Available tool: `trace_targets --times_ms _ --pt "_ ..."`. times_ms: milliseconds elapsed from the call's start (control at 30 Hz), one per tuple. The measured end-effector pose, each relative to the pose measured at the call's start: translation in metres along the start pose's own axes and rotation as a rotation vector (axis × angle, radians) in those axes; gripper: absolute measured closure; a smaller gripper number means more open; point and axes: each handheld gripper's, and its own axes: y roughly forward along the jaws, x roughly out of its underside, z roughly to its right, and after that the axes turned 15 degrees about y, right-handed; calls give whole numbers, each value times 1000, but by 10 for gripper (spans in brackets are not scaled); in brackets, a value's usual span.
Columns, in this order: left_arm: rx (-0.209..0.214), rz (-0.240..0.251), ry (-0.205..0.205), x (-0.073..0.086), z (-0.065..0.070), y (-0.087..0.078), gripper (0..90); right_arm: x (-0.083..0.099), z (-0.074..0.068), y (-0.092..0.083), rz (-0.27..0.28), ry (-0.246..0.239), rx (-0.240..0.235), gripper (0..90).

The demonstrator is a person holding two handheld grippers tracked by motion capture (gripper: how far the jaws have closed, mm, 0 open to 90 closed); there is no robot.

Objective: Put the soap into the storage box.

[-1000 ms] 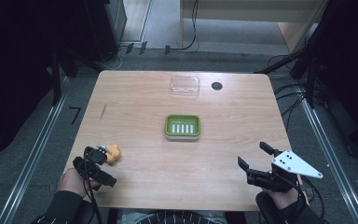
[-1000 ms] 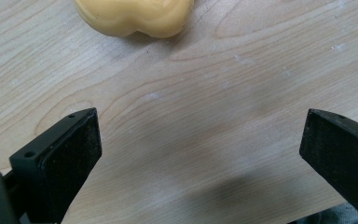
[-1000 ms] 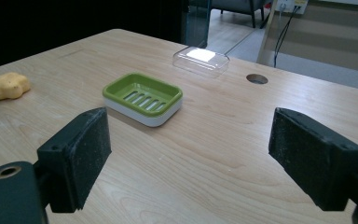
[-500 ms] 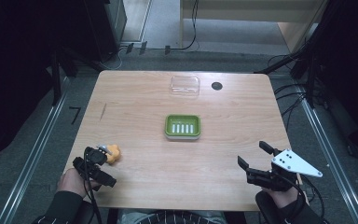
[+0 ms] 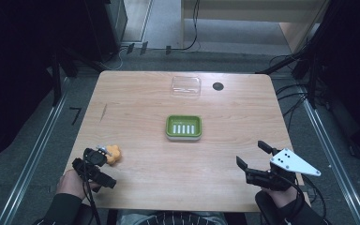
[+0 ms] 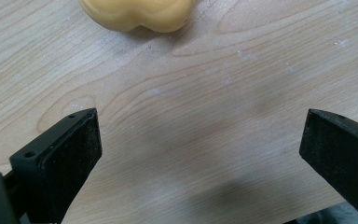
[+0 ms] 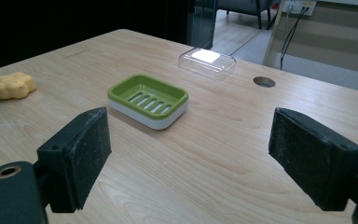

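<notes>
The yellow soap (image 6: 137, 14) lies on the table's near-left corner, straight ahead of the left gripper (image 6: 200, 154), whose jaws stand wide and empty; the right gripper (image 5: 253, 159), also wide, is well apart.

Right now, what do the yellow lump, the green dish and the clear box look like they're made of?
Yellow lump: probably soap or foam, matte and rounded.
Green dish: likely moulded plastic, smooth, slotted floor, white base.
Clear box: probably thin glossy plastic, see-through, catching glare.
</notes>
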Motion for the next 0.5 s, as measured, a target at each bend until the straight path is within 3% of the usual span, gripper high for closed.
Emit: trace_targets --times_ms 233,500 --pt "18 20 -17 -3 -4 0 0 -1 -1 4 -9 -2 -11 135" --pt "0 53 -51 -7 -17 -7 0 -3 -2 8 -12 -8 -25 135"
